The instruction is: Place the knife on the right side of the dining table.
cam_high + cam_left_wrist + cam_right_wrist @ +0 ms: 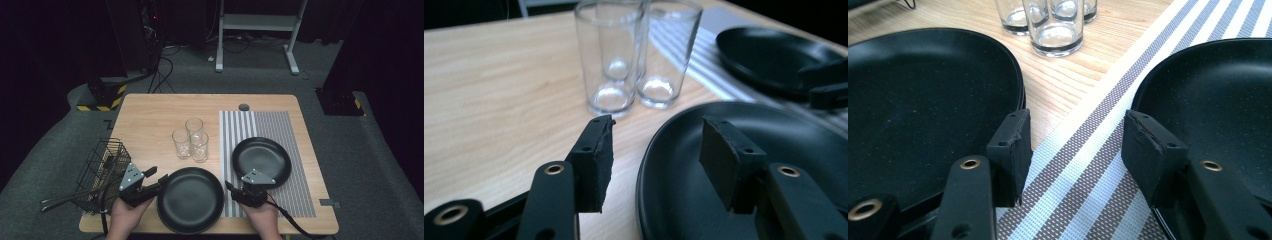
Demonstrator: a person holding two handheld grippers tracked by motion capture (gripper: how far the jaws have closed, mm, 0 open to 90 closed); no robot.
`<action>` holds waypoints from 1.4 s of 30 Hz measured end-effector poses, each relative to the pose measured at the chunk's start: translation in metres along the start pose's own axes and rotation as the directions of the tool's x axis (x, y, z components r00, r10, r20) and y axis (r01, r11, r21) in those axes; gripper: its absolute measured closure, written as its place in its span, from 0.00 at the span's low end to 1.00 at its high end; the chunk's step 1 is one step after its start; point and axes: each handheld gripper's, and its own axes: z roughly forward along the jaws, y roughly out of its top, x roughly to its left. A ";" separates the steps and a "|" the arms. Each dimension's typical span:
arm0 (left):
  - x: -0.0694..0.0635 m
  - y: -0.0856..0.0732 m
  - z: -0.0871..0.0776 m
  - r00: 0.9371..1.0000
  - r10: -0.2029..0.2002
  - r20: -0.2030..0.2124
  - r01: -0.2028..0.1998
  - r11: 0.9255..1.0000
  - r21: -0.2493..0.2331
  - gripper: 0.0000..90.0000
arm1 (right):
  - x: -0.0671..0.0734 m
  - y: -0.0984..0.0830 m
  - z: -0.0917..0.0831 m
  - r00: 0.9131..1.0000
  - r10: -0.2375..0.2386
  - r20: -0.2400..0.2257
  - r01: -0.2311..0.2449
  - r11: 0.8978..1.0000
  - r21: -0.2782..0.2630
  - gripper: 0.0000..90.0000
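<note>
Two black plates lie on a wooden table (150,115). The near plate (192,200) (804,140) (923,100) sits at the front edge. The far plate (262,157) (769,55) (1218,95) rests on a striped placemat (272,125) (1083,165). My left gripper (156,179) (656,127) is open, its jaws straddling the near plate's left rim without pressing it. My right gripper (235,182) (1075,120) is open over the placemat strip between the plates, one jaw by each plate's edge. Three clear glasses (191,137) (624,55) (1055,30) stand upright behind the near plate.
A black wire basket (102,165) holding utensils stands at the table's left front, with handles sticking out past the edge. A small round grey disc (244,107) lies at the table's back edge. Bare wood stretches behind and left of the glasses.
</note>
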 end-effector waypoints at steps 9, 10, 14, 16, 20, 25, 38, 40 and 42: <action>0.002 0.002 -0.010 0.999 -0.002 -0.036 0.002 1.000 -0.009 0.52 | 0.003 -0.001 0.001 0.999 -0.038 -0.012 0.038 0.999 -0.004 0.46; 0.003 0.003 -0.011 0.999 0.004 -0.040 -0.004 1.000 -0.012 0.52 | 0.003 0.000 0.000 0.999 -0.047 -0.011 0.047 0.999 -0.003 0.46; 0.003 0.005 -0.017 0.999 -0.001 -0.048 0.000 1.000 -0.023 0.52 | 0.001 0.001 -0.001 1.000 -0.023 -0.012 0.023 1.000 0.001 0.42; 0.003 0.006 -0.021 0.999 -0.004 -0.051 0.002 1.000 -0.031 0.51 | 0.001 0.001 -0.001 1.000 -0.026 -0.008 0.026 1.000 -0.002 0.40; 0.002 0.008 -0.027 0.998 0.006 -0.065 -0.008 0.999 -0.043 0.51 | 0.002 0.001 -0.001 0.999 -0.031 -0.009 0.031 1.000 -0.001 0.37; 0.004 0.011 -0.033 0.997 -0.004 -0.076 0.001 0.999 -0.051 0.51 | 0.000 0.002 -0.001 1.000 -0.023 -0.017 0.023 1.000 -0.001 0.32; 0.006 0.016 -0.047 0.994 0.000 -0.111 -0.007 0.998 -0.062 0.51 | -0.002 0.003 -0.002 0.999 -0.002 -0.041 0.001 1.000 -0.005 0.25; 0.006 0.017 -0.050 0.993 0.001 -0.119 -0.009 0.998 -0.066 0.51 | -0.002 0.003 -0.002 0.999 -0.005 -0.041 0.005 1.000 -0.004 0.23; 0.007 0.017 -0.052 0.993 -0.004 -0.121 -0.004 0.998 -0.065 0.51 | -0.002 0.003 -0.002 0.999 -0.008 -0.045 0.008 1.000 -0.006 0.22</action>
